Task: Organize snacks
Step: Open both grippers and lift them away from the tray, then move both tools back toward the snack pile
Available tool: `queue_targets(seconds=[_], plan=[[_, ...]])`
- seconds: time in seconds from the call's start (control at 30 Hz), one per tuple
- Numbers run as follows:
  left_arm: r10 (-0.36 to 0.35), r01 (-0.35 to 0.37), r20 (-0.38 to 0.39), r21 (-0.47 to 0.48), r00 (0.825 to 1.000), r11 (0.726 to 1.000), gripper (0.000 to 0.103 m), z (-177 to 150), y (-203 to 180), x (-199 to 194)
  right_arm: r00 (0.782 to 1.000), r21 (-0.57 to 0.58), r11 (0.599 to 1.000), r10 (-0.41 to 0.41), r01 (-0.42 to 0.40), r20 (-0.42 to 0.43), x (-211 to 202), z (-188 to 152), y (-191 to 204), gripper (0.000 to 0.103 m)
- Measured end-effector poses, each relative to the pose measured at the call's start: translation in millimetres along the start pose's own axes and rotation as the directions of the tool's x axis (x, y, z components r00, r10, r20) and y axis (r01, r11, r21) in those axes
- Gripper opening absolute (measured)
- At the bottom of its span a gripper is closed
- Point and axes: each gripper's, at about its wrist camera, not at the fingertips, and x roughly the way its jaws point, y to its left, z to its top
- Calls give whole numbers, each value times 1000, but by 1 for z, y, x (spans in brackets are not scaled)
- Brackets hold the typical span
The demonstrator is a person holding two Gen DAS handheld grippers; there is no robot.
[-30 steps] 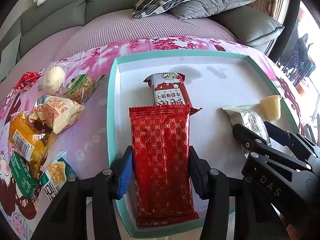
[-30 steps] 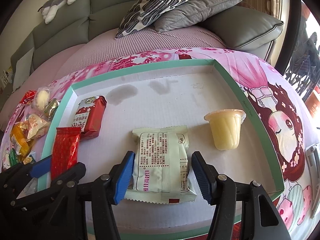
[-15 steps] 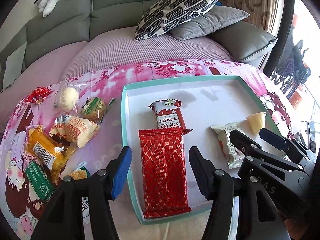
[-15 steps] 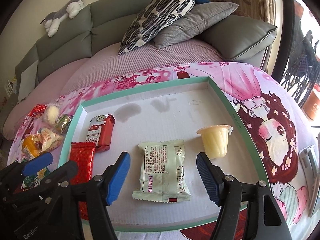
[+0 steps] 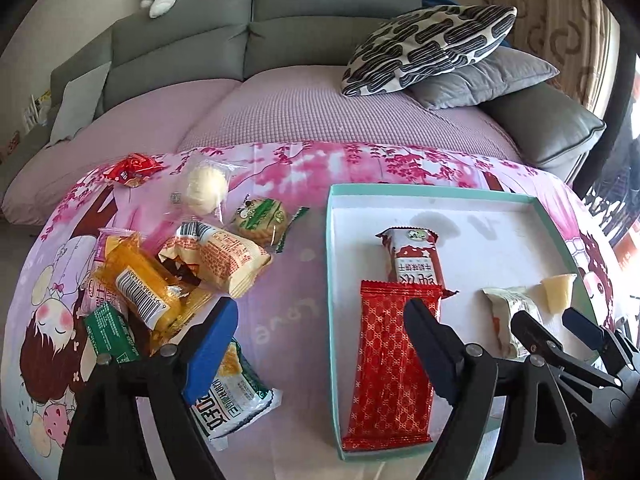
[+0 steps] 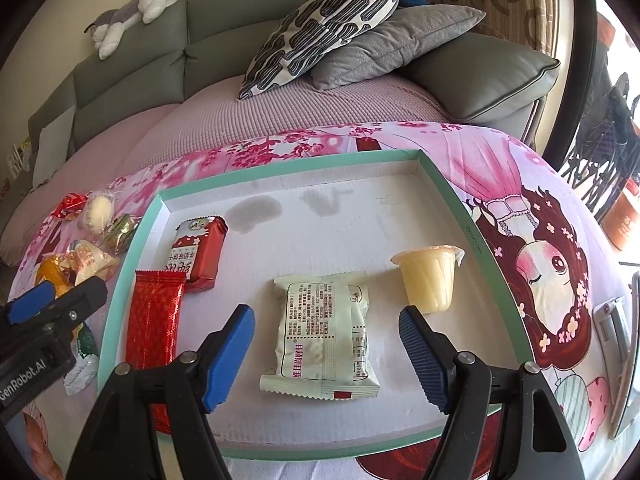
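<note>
Left wrist view only: loose snack pile (image 5: 176, 276) at left frame, left gripper (image 5: 320, 344) spread wide over tray rim (image 5: 330, 280). Right wrist view only: whole pale green packet (image 6: 324, 336) centre tray, jelly cup (image 6: 428, 276) beside, right gripper (image 6: 326, 356) spread, empty. Red wafer pack (image 6: 154, 332) partly hidden behind finger.

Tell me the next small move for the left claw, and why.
Probably swing the left claw left and down onto the green-and-white snack packet just beneath it. Both claws are open and hold nothing, the long red foil packet already lies flat inside the teal-rimmed white tray, and a heap of snacks lies outside it.
</note>
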Motion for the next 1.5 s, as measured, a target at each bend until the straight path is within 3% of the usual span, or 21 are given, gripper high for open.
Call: queue_targets(seconds=[0.13,0.2,0.5,0.7,1.1,1.3,1.5], plan=[[22,-22,-15,-12,1000,1000,87,-3,6,8,1000,-16,1000,-4,4,-6,3,-2,3,96],[27,-27,-20,-16,999,999,94,-4,7,11,1000,-21,1000,-13,13,-6,5,-2,3,103],[54,-55,-33,-17,998,998,95,-6,9,19,1000,-10,1000,-7,6,-5,5,-2,0,103],[37,-37,14,-35,999,999,95,-2,12,10,1000,-45,999,-15,15,1,2,-1,6,103],[115,-113,47,-49,992,992,95,1,18,-2,995,-29,999,-10,13,104,-18,0,21,103],[140,-136,51,-75,989,988,95,3,28,-7,994,-19,999,-31,33,103,-19,0,29,103],[117,-111,38,-127,992,986,95,4,52,-13,997,-42,999,-24,26,70,-15,-2,43,103]])
